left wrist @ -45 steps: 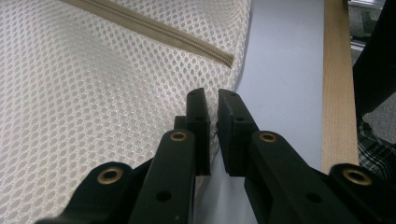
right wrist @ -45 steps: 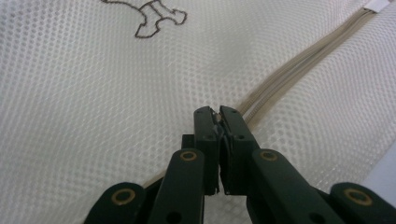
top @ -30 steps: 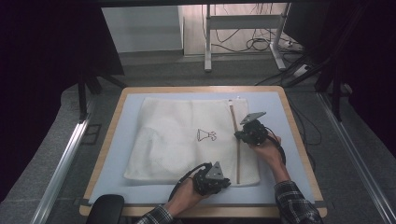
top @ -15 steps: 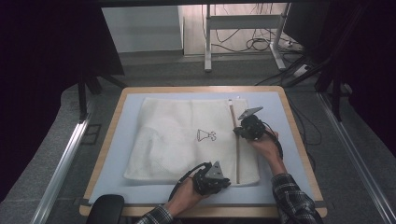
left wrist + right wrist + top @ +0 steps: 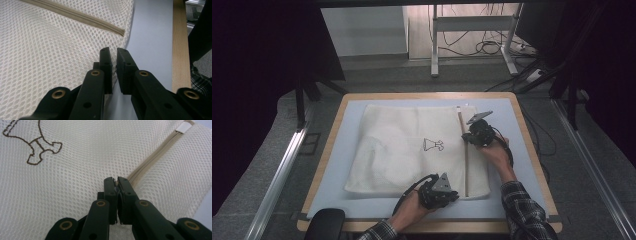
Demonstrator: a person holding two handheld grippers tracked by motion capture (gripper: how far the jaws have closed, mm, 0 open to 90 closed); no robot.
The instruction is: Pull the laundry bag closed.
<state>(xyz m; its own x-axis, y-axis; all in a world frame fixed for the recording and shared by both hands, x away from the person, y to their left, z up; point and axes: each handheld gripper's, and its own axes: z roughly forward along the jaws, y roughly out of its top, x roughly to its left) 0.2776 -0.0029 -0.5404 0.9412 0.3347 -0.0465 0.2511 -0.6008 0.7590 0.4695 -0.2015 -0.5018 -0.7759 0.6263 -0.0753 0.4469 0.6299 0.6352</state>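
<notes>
A white mesh bag (image 5: 412,150) with a small brown stitched figure (image 5: 432,145) lies flat on the blue mat (image 5: 337,165). A beige zipper (image 5: 466,165) runs along its right side. My left gripper (image 5: 455,194) is at the bag's near edge, close to the zipper's near end (image 5: 82,17), and its jaws (image 5: 113,53) are shut on the mesh edge. My right gripper (image 5: 468,139) is farther up the zipper. In the right gripper view it (image 5: 115,180) is shut on the small zipper pull, with the zipper (image 5: 155,152) running on to a white tab (image 5: 183,127).
The mat covers a wooden table top (image 5: 532,150) with a narrow bare strip to the right of the bag. A black object (image 5: 324,225) sits at the near left corner. Metal rails (image 5: 277,175) flank the table, and desk legs and cables (image 5: 482,47) stand on the floor beyond it.
My right gripper has slid a little along the zipper toward the far end of the bag. The left gripper and the bag's near edge have stayed put.
</notes>
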